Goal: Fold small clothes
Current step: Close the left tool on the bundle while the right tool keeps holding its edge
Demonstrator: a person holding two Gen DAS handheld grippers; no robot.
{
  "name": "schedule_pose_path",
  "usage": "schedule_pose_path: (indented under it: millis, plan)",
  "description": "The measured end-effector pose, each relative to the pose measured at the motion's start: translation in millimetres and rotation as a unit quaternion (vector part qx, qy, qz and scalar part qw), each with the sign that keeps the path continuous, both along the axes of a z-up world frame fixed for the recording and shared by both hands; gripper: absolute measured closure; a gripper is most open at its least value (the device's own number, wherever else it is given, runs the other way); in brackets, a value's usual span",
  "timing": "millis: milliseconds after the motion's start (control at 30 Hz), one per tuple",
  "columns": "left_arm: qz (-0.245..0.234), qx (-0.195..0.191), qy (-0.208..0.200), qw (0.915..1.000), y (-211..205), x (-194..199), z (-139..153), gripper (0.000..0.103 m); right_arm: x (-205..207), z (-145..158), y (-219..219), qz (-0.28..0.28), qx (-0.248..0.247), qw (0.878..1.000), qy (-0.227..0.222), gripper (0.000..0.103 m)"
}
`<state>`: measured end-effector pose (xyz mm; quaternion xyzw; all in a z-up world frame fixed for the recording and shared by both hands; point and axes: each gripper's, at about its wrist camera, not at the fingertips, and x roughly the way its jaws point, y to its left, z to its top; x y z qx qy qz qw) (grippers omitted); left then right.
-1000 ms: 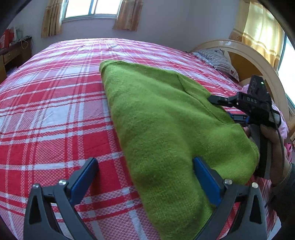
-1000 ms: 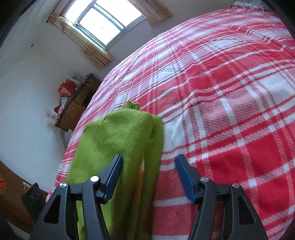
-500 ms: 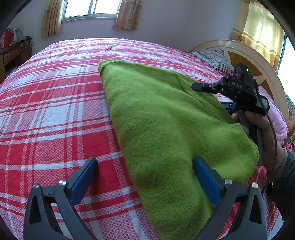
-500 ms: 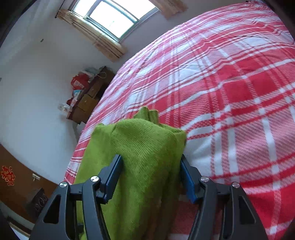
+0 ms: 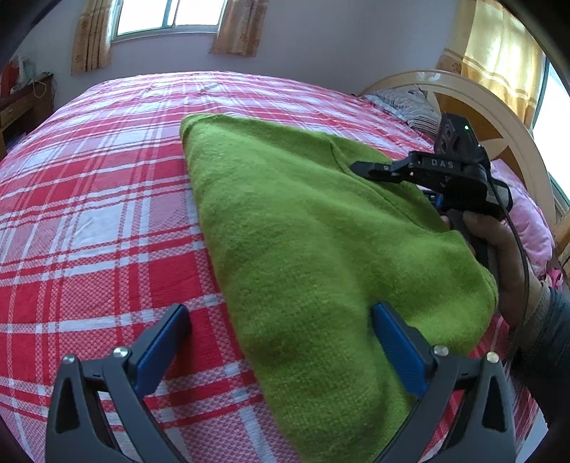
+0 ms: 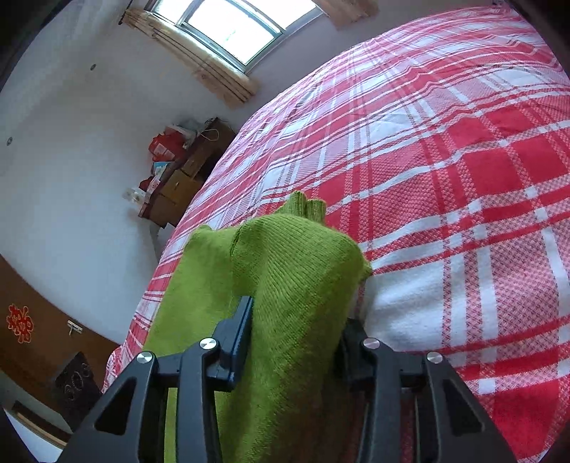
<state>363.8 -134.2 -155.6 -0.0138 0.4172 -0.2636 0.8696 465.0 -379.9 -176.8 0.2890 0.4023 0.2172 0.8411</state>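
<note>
A green knitted sweater (image 5: 302, 228) lies folded on the red plaid bed (image 5: 99, 199). My left gripper (image 5: 281, 342) is open, low over the sweater's near edge, with its right finger on the knit and its left finger over the bedspread. My right gripper (image 5: 377, 171) is at the sweater's far right edge. In the right wrist view my right gripper (image 6: 295, 320) is shut on a bunched part of the sweater (image 6: 295, 270), which bulges up between the jaws and hides the fingertips.
A curved wooden headboard (image 5: 473, 92) with a striped pillow (image 5: 409, 103) and pink bedding (image 5: 527, 220) lies at the right. A wooden cabinet (image 6: 181, 178) with boxes stands by the wall past the bed's far side. Curtained windows (image 5: 167, 17) are behind.
My right gripper has closed on the sweater's edge, and the fabric now bulges up between its jaws. My left gripper has stayed open in place.
</note>
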Motion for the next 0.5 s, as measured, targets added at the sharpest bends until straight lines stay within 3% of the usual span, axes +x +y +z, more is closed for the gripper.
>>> schedule_pose_path:
  millis: [100,167,233,400,500]
  plan:
    - [-0.009,-0.006,0.003,0.9999,-1.1,-1.1,1.2,0.006,-0.1,-0.7,1.7,-0.002,0.001,1.000,0.000,0.062]
    - [-0.020,-0.018,0.005,0.9996,-2.2,-3.5,2.9,0.022,-2.0,-1.5,-1.4,-0.003,-0.001,1.000,0.000,0.063]
    - [-0.022,-0.028,0.010,0.9993,-3.3,-6.6,4.2,0.028,-4.8,0.0,-1.2,-0.006,-0.013,1.000,-0.004,0.063]
    - [-0.022,-0.027,0.007,0.9994,-6.8,-10.2,8.2,0.043,-10.0,4.5,1.3,-0.010,-0.032,0.999,-0.017,0.065]
    - [-0.024,-0.005,-0.015,0.9996,-12.2,-18.5,13.3,0.054,-10.8,5.9,1.4,-0.012,-0.035,0.999,-0.023,0.067]
